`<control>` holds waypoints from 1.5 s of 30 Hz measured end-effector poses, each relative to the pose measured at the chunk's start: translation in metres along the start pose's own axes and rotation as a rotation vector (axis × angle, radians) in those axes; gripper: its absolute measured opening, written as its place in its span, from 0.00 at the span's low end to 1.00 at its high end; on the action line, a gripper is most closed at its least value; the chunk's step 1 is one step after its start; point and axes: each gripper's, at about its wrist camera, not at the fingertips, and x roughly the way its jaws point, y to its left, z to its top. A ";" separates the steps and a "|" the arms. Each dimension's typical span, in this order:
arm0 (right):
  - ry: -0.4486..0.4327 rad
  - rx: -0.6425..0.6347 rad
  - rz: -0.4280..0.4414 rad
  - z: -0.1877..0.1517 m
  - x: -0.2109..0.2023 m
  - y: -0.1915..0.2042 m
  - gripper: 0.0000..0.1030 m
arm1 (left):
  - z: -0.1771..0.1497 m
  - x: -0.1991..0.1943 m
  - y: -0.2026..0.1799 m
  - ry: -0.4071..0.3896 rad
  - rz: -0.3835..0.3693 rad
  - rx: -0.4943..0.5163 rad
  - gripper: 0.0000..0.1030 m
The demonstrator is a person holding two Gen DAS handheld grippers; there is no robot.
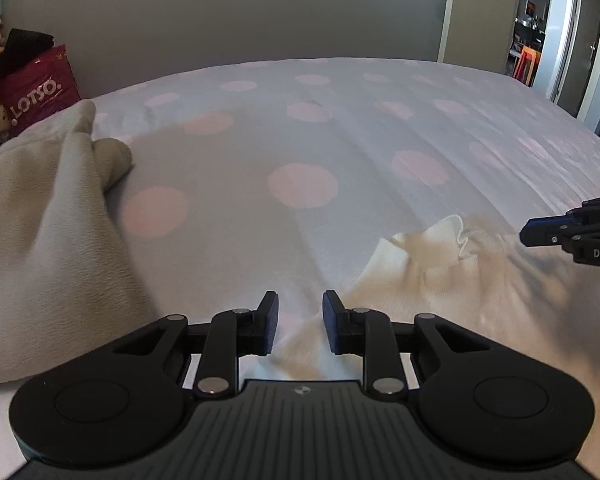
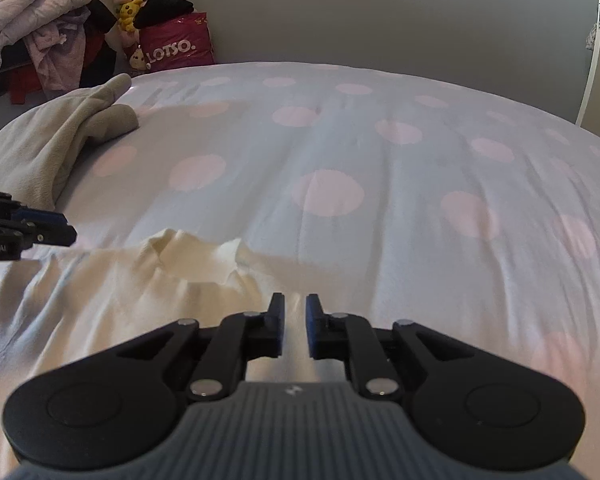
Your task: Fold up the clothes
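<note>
The left hand-held gripper hangs released over the bed, jaws apart, with the cream garment just ahead to its right. The right hand-held gripper is released above that garment's edge. A beige garment lies left.

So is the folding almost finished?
Not yet. Nothing looks folded. The cream top lies rumpled on the bed, with the left gripper and right gripper open over it, holding nothing. The beige garment lies bunched to the left, untouched. Both need folding.
</note>
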 end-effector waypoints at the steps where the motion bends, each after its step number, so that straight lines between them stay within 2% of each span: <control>1: 0.008 0.000 0.009 -0.005 -0.010 0.000 0.14 | -0.003 -0.013 0.006 0.006 0.011 0.010 0.22; 6: 0.075 0.017 0.050 -0.058 -0.065 0.008 0.14 | -0.030 -0.084 0.044 0.037 0.098 -0.002 0.22; 10: 0.105 0.048 0.072 -0.105 -0.105 0.022 0.14 | -0.053 -0.132 0.074 0.069 0.175 -0.079 0.22; 13: 0.118 0.091 0.083 -0.136 -0.129 0.034 0.15 | -0.077 -0.162 0.092 0.112 0.198 -0.162 0.22; 16: 0.136 0.162 0.103 -0.162 -0.150 0.043 0.23 | -0.104 -0.184 0.097 0.153 0.194 -0.217 0.22; 20: 0.131 0.255 0.132 -0.187 -0.165 0.057 0.24 | -0.143 -0.191 0.076 0.231 0.151 -0.217 0.24; 23: 0.107 0.261 0.123 -0.197 -0.170 0.066 0.35 | -0.167 -0.182 0.050 0.286 0.136 -0.206 0.40; 26: 0.078 0.237 0.105 -0.204 -0.173 0.071 0.39 | -0.185 -0.171 0.027 0.318 0.136 -0.191 0.45; 28: 0.074 0.232 0.084 -0.207 -0.173 0.070 0.46 | -0.192 -0.162 0.017 0.340 0.147 -0.173 0.47; 31: 0.076 0.227 0.065 -0.211 -0.169 0.067 0.49 | -0.203 -0.148 0.012 0.373 0.200 -0.171 0.47; 33: 0.071 0.201 0.036 -0.211 -0.167 0.067 0.49 | -0.205 -0.148 0.016 0.357 0.201 -0.210 0.42; 35: 0.070 0.213 0.039 -0.213 -0.166 0.064 0.49 | -0.204 -0.153 0.022 0.349 0.204 -0.237 0.19; 36: 0.066 0.216 0.045 -0.213 -0.167 0.064 0.49 | -0.203 -0.157 0.027 0.351 0.207 -0.244 0.04; 40: 0.040 0.206 0.052 -0.213 -0.171 0.065 0.49 | -0.191 -0.191 0.055 0.305 0.212 -0.305 0.03; 45: 0.025 0.210 0.044 -0.213 -0.173 0.065 0.49 | -0.155 -0.261 0.102 0.195 0.249 -0.380 0.03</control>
